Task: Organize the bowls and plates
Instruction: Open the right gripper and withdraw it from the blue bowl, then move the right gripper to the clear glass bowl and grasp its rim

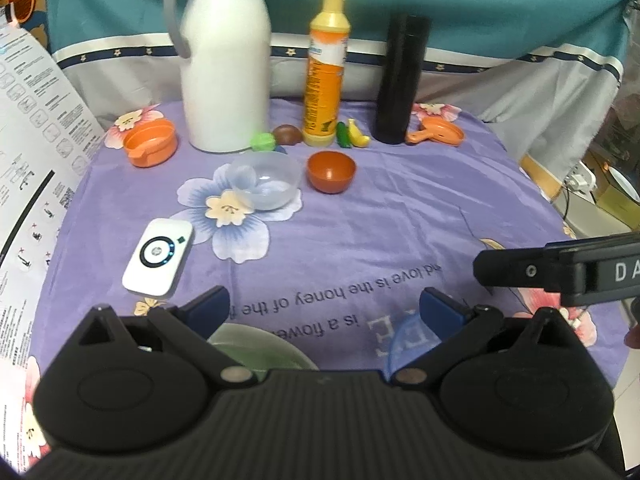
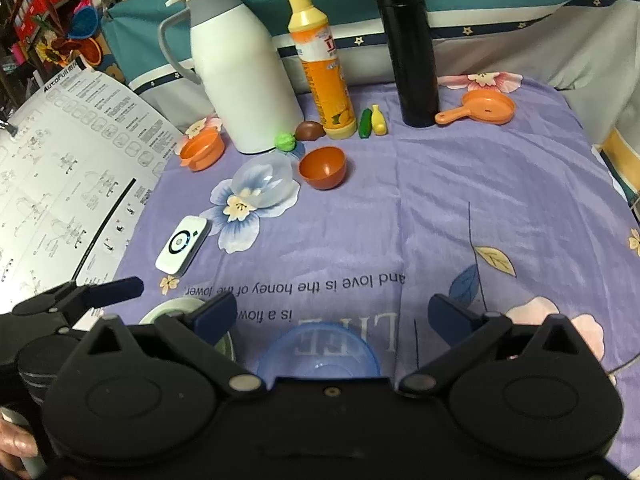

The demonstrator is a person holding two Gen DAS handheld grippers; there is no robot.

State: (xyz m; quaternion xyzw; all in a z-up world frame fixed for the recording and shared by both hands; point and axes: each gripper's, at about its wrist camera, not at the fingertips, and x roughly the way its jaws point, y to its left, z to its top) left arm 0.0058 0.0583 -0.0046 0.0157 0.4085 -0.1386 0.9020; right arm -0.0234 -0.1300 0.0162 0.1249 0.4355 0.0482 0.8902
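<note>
A clear plastic bowl (image 1: pixel 267 179) (image 2: pixel 265 179) lies on the purple flowered cloth, with a red-brown bowl (image 1: pixel 331 171) (image 2: pixel 322 167) just right of it. Near the front edge sit a pale green bowl (image 1: pixel 260 347) (image 2: pixel 176 309) and a blue translucent bowl (image 2: pixel 318 351) (image 1: pixel 404 344), both partly hidden by the gripper bodies. My left gripper (image 1: pixel 325 312) hangs open above the green bowl's right side, holding nothing. My right gripper (image 2: pixel 332 314) is open over the blue bowl, also holding nothing. An orange cup (image 1: pixel 150 143) (image 2: pixel 201 153) and an orange toy pan (image 1: pixel 437 131) (image 2: pixel 478 109) sit at the back.
A white thermos jug (image 1: pixel 225 60) (image 2: pixel 244 72), a yellow detergent bottle (image 1: pixel 324 76) (image 2: pixel 326 68) and a black flask (image 1: pixel 402 80) (image 2: pixel 412 52) stand along the back. Small toy foods (image 1: pixel 352 134) lie before them. A white device (image 1: pixel 158 255) (image 2: pixel 183 245) and a printed sheet (image 2: pixel 60 184) are on the left.
</note>
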